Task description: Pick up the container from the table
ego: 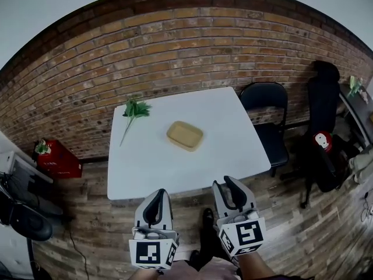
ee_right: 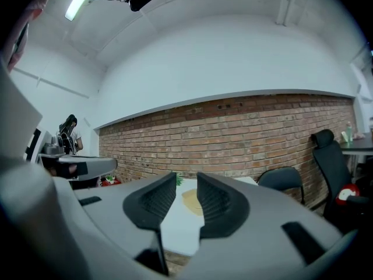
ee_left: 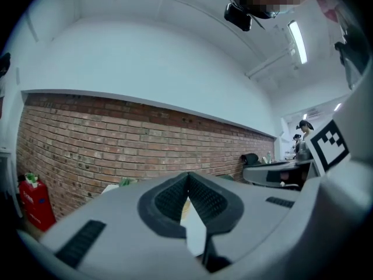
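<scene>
A shallow tan container (ego: 185, 135) lies near the middle of the white table (ego: 233, 156). Both grippers hang over the wooden floor, short of the table's near edge and well apart from the container. My left gripper (ego: 156, 198) has its tips (ee_left: 187, 175) touching, with nothing between them. My right gripper (ego: 231, 185) stands open and holds nothing. In the right gripper view the container (ee_right: 191, 200) shows through the gap of the right gripper (ee_right: 186, 178), far ahead on the table (ee_right: 178, 229).
A green leafy sprig (ego: 134, 109) lies on the table's far left. A black chair (ego: 265, 107) stands at the table's right side, an office chair with bags (ego: 323, 133) further right. A red box (ego: 58, 162) sits by the brick wall at left.
</scene>
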The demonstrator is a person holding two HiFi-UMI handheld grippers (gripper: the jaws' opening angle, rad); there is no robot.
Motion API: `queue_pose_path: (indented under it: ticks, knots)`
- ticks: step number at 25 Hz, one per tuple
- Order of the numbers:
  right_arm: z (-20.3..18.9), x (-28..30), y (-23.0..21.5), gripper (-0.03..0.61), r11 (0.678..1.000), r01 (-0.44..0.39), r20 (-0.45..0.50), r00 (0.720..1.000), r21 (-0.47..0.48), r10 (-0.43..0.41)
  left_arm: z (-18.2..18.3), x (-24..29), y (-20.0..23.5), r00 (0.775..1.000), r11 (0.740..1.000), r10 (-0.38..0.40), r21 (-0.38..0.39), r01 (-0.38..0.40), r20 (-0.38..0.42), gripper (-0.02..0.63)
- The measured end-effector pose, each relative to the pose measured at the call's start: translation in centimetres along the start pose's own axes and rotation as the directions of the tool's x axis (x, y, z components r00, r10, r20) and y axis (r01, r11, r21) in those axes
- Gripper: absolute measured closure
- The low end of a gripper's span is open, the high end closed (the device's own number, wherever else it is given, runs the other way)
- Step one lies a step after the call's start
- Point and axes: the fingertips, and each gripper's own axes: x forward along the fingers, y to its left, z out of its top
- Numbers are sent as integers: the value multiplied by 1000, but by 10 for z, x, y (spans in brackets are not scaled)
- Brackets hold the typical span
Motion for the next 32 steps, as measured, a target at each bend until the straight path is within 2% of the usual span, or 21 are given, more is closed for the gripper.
queue_pose_path:
  ticks: [5, 18, 24, 32]
  knots:
    - [-9, 52, -26, 463, 1000, -30, -29, 999, 10, 30, -10, 51, 10, 1000, 1000, 19, -2, -19, -24, 606]
    - [4, 183, -92, 465, 987, -160, -66, 985, 17, 161, -4, 181, 30, 993, 995, 103, 13, -102, -54, 606]
    - [22, 222, -97, 466, 971, -240, -42, 970, -13, 240, 17, 205, 41, 986, 986, 164, 33, -164, -9, 606]
    - [52, 253, -82, 466, 945, -320, 0, 947, -73, 321, 38, 207, 68, 966, 967, 253, 24, -254, 59, 606]
